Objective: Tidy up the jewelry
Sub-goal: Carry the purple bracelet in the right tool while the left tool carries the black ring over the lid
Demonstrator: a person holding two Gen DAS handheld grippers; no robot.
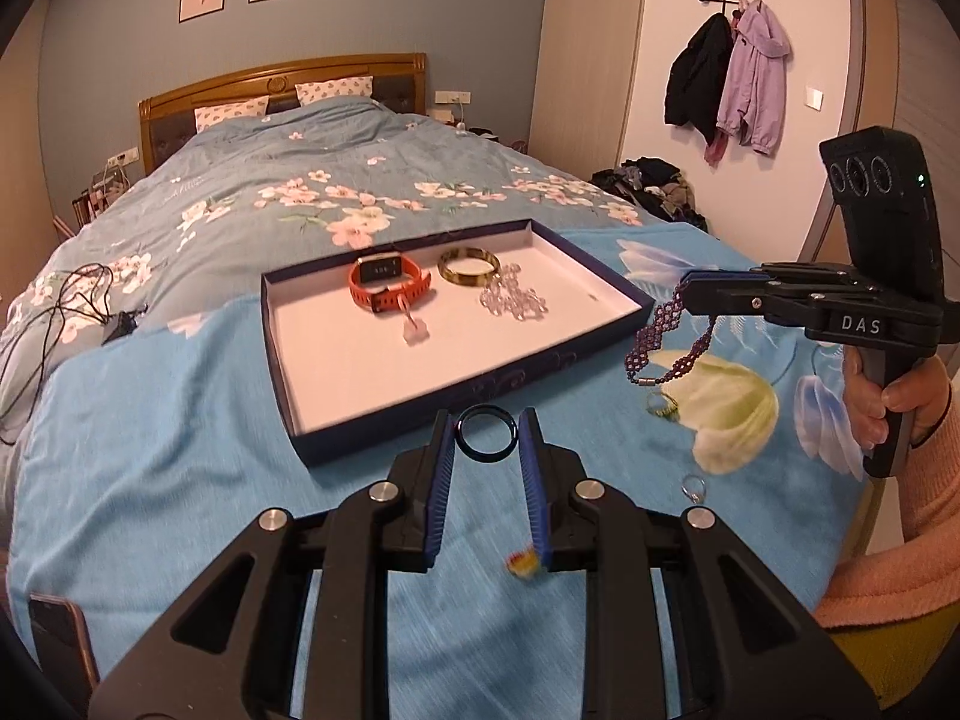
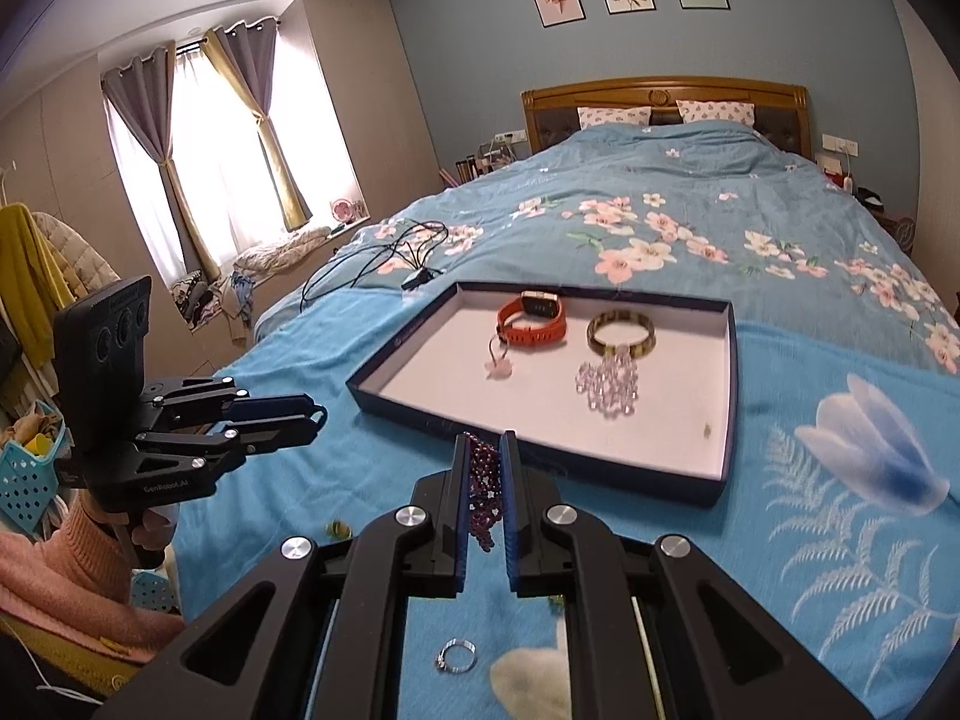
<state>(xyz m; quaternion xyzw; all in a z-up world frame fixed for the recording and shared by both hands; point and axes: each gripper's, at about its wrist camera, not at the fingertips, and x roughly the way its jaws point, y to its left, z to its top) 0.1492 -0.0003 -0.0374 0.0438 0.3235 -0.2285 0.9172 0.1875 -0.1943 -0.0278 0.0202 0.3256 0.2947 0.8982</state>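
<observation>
Tray (image 1: 336, 360) lies on the bed straight ahead of both tools, long side across. Left tool (image 1: 485, 438) pinches a dark ring (image 1: 486, 431) just short of its near rim, nearer; right tool (image 2: 483, 468) clamps a purple bracelet (image 2: 485, 492).

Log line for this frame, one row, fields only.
left gripper: shut on dark ring | right gripper: shut on purple beaded bracelet | tray: watch, bangle, clear beads

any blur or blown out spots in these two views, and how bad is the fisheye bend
Left wrist view: small yellow-red trinket smeared by blur, room edges curve. Right wrist view: window blown out white, walls bow strongly, tray stays sharp.
</observation>
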